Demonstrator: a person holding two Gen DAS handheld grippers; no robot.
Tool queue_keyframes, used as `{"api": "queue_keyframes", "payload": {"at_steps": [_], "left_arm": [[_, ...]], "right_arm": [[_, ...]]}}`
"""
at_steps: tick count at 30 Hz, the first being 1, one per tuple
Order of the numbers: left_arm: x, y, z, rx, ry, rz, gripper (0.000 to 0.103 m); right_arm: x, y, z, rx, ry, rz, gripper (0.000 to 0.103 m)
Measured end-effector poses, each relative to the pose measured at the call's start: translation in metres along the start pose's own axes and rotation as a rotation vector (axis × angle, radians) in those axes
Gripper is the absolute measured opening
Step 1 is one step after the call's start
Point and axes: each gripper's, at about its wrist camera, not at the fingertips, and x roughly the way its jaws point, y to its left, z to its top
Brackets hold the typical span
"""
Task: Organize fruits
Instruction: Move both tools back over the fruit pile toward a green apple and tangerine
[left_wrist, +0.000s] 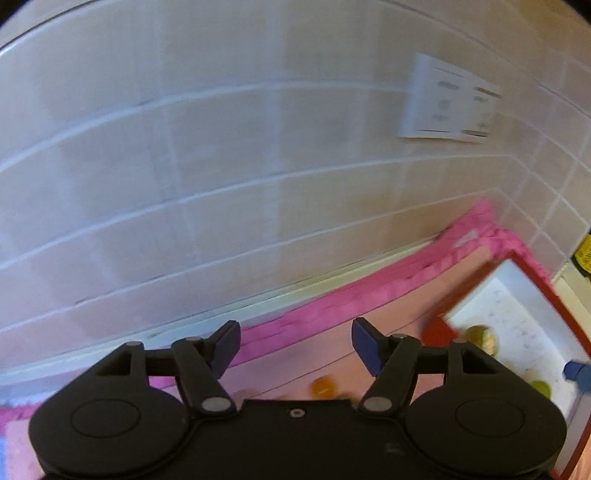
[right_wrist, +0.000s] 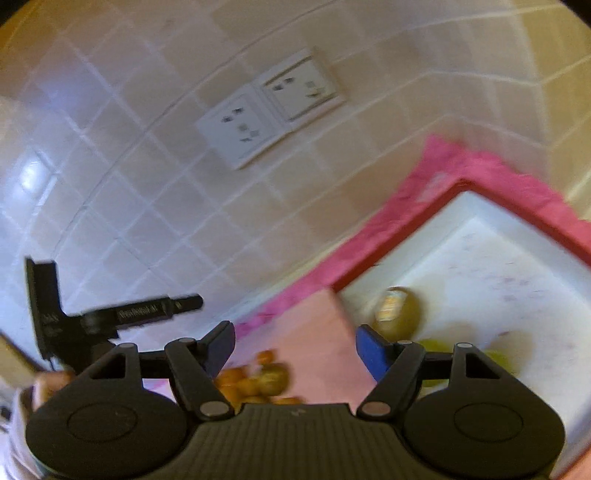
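Observation:
My left gripper (left_wrist: 295, 345) is open and empty, raised over the pink mat (left_wrist: 332, 302). A small orange fruit (left_wrist: 323, 386) lies on the mat below it. A red-rimmed white tray (left_wrist: 517, 317) at the right holds a yellow-green fruit with a sticker (left_wrist: 482, 338) and a green fruit (left_wrist: 541, 387). My right gripper (right_wrist: 295, 349) is open and empty. Several orange fruits (right_wrist: 240, 382) and a greenish fruit (right_wrist: 275, 376) lie below it. In the right wrist view the tray (right_wrist: 480, 236) holds a stickered yellow-green fruit (right_wrist: 399, 310) and green fruits (right_wrist: 436, 347).
A tiled wall (left_wrist: 221, 166) with double sockets (right_wrist: 269, 122) rises close behind the mat. The other gripper's body (right_wrist: 92, 317) shows at the left of the right wrist view. A blue fingertip (left_wrist: 578, 371) shows over the tray. A dark bottle (left_wrist: 583, 254) stands at far right.

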Motion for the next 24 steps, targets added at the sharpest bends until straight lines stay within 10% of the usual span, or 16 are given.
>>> {"api": "queue_keyframes", "payload": {"at_steps": [13, 24], "left_arm": [[-0.038, 0.133, -0.069, -0.111, 0.069, 0.142, 0.079], [-0.033, 0.147, -0.14, -0.14, 0.095, 0.043, 0.079]], "right_arm": [[0.047, 0.06, -0.012, -0.084, 0.097, 0.1, 0.076], [0.104, 0.113, -0.065, -0.391, 0.189, 0.068, 0.076]]}}
